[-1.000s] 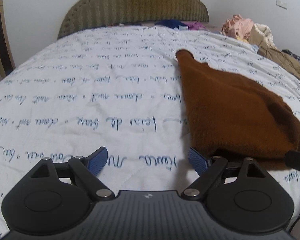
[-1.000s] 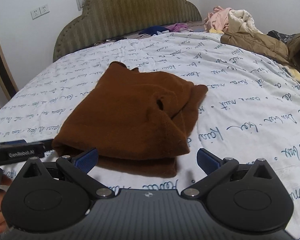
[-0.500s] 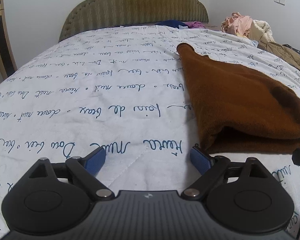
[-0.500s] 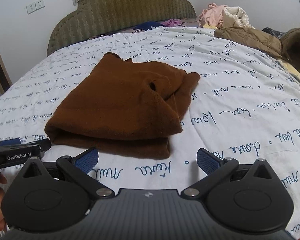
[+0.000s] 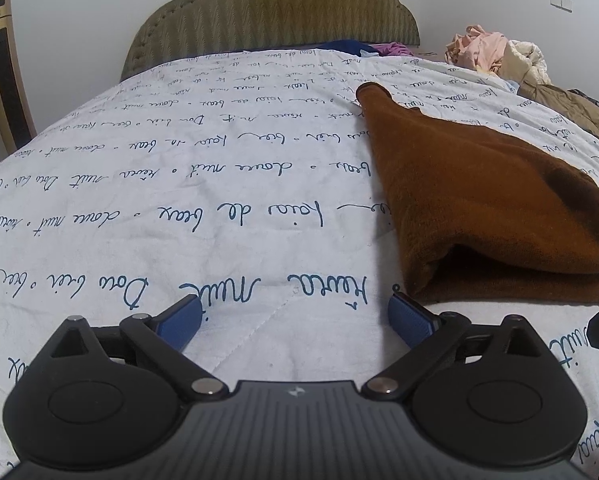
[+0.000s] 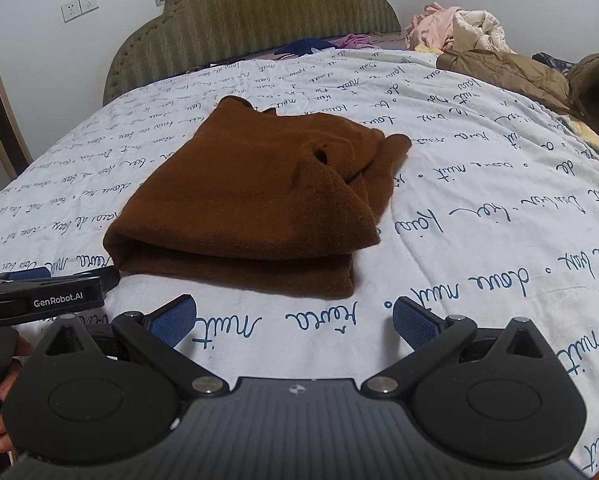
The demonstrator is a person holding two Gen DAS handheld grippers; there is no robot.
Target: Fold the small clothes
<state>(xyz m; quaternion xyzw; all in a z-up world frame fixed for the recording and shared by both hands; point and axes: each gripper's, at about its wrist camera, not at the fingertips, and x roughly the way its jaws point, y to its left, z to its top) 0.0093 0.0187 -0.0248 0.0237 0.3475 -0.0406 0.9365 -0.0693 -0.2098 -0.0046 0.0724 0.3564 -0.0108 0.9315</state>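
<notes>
Both grippers have backed off the folded brown garment [image 6: 243, 208]; left gripper [image 5: 295, 320] jaws opening on nothing, right gripper [image 6: 295, 318] jaws wide, empty; unfolded clothes [image 6: 459, 28] wait upper right.

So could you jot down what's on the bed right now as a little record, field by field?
garment: brown garment, folded, lying on the bedspread
left gripper: jaws opening, nothing between them
right gripper: open, empty, just short of the fold
far corner: heap of unfolded clothes
behind: padded headboard
</notes>
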